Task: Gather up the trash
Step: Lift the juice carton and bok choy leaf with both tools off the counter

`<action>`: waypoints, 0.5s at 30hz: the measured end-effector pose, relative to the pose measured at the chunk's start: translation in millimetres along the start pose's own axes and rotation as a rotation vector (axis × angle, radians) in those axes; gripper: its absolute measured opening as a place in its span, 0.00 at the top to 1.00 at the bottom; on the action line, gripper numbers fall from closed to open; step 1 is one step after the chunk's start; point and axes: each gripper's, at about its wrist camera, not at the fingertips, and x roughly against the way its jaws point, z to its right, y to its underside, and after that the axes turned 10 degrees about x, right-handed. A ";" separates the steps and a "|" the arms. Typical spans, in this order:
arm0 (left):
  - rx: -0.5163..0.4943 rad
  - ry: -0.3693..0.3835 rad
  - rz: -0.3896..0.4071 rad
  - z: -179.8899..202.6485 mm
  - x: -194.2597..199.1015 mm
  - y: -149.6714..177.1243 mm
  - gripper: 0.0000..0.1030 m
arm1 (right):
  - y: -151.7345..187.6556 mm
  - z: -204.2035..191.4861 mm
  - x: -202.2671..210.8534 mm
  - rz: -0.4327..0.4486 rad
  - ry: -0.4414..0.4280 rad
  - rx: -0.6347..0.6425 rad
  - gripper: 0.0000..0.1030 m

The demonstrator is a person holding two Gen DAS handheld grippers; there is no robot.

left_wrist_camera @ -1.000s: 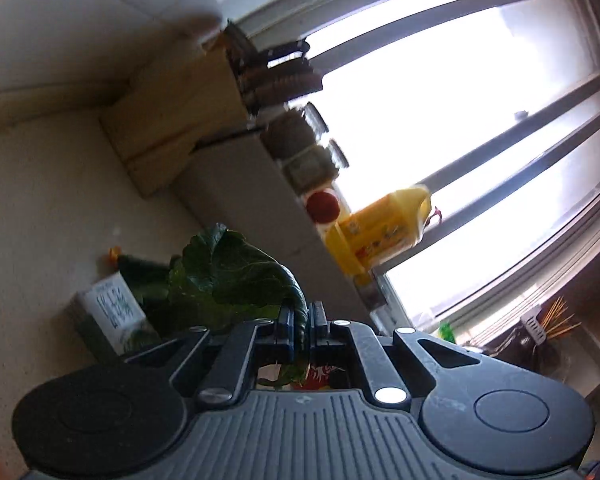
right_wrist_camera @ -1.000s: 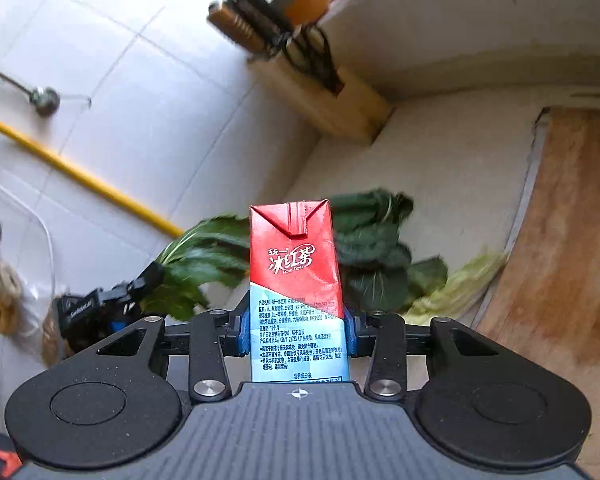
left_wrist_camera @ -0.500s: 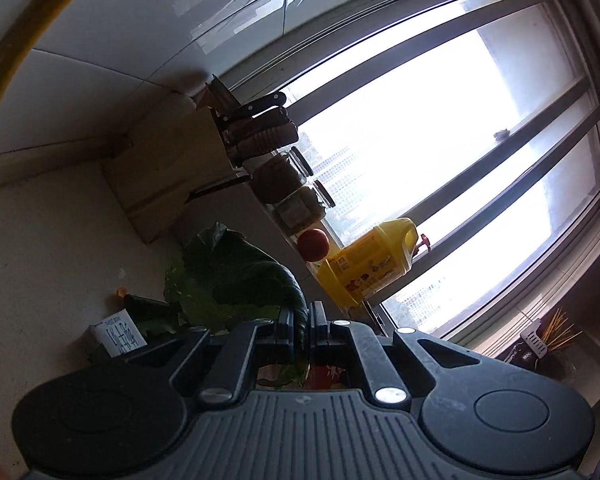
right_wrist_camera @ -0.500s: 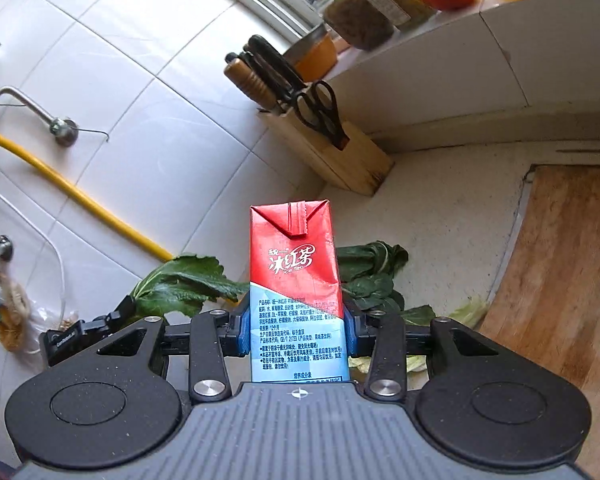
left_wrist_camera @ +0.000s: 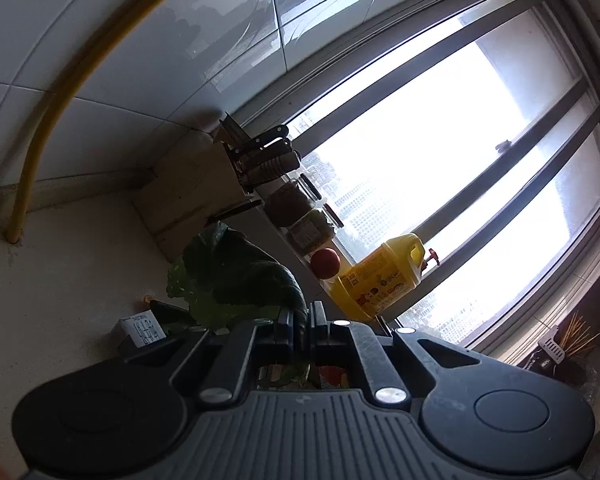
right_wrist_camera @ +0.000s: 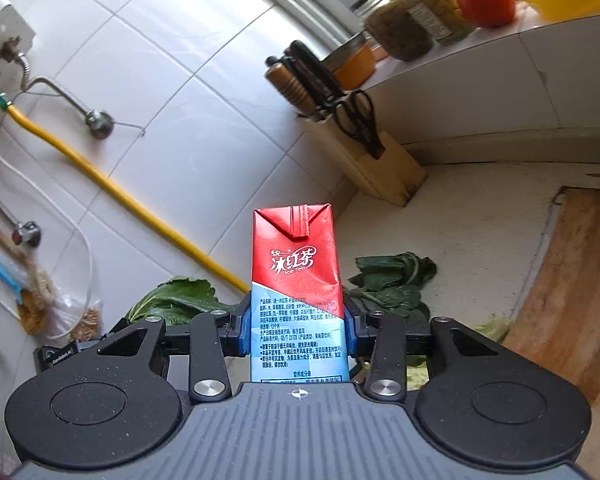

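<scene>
My right gripper is clamped on a red and pale-blue ice tea carton, blue pads pressing its two narrow sides at the lower half. The carton stands upright in the grip, long axis running straight away from the camera, folded gable top pointing toward the white tiled wall. It is sealed at the top fold; contents cannot be determined.

My left gripper is closed on a dark green leafy vegetable scrap, the stem pinched between nearly touching fingers, the leaf spreading up and left of them.

Containers noted: on the window ledge, two glass jars with pale, lumpy contents stand beside a red tomato; a yellow plastic oil jug sits next to it. A pale wooden knife block in the corner holds knives and black scissors. More green leaves lie on the speckled counter, near a wooden cutting board. A small white printed box lies on the counter too.
</scene>
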 end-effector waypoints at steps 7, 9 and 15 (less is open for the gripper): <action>0.017 -0.018 0.075 -2.7 42.8 14.9 0.95 | 5.5 -20.5 -20.7 -0.056 -0.066 0.033 0.52; 0.022 -0.020 0.091 -5.7 55.4 16.7 0.95 | 8.1 -31.9 -28.7 -0.076 -0.091 0.045 0.52; 0.047 -0.047 0.148 -16.8 102.9 20.3 0.95 | 23.0 -72.6 -65.9 -0.148 -0.169 0.079 0.52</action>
